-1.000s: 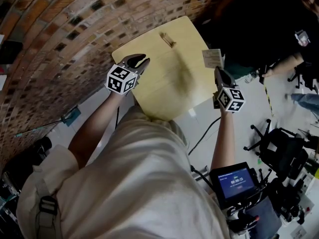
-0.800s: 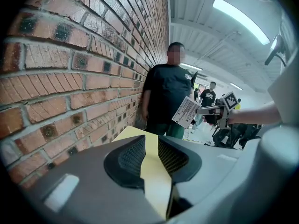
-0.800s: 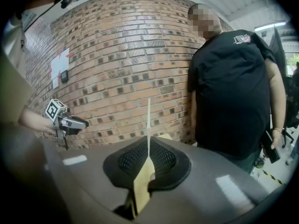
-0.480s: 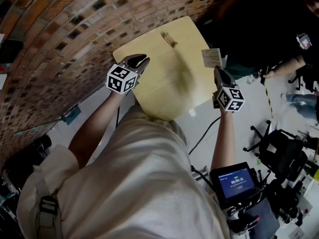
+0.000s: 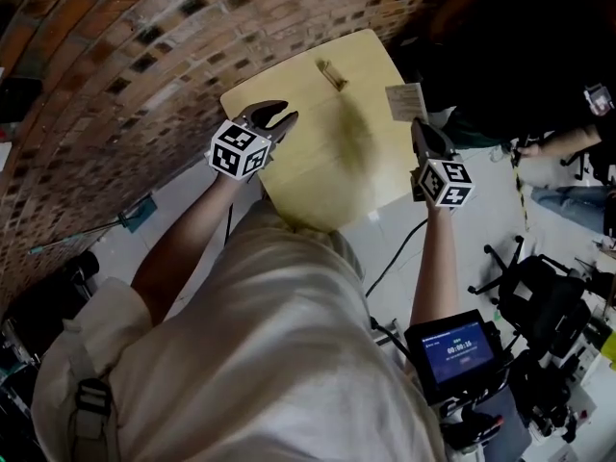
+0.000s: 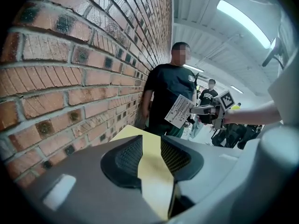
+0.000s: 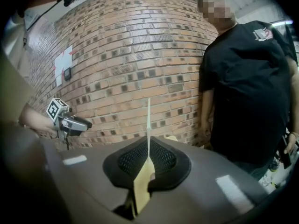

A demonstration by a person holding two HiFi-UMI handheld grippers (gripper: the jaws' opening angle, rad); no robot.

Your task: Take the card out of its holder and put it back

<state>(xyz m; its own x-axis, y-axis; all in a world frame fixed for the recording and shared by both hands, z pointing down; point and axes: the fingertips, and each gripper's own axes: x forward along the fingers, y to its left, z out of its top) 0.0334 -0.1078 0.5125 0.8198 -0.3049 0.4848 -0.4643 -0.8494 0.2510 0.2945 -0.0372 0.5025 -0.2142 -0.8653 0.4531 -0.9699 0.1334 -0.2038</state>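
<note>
Gripping: the right gripper has its jaws closed almost fully on the bottom edge of a thin white printed paper card, which stands upright and edge-on between the black ribbed pads.
Card position: in the head view the card is held in the air by the right gripper at the right edge of the table, clear of the holder and to its right.
Left gripper: the left gripper has its jaws apart with nothing between them; only the tabletop shows through the gap. In the head view it hovers over the near left part of the table.
Holder: a small pale slotted card holder sits on the far part of the table.
Table: a pale yellow wooden table with rounded corners.
Left side: a red-brown brick wall.
Far side: a person in a black T-shirt stands beyond the table.
Near right: a small lit screen.
</note>
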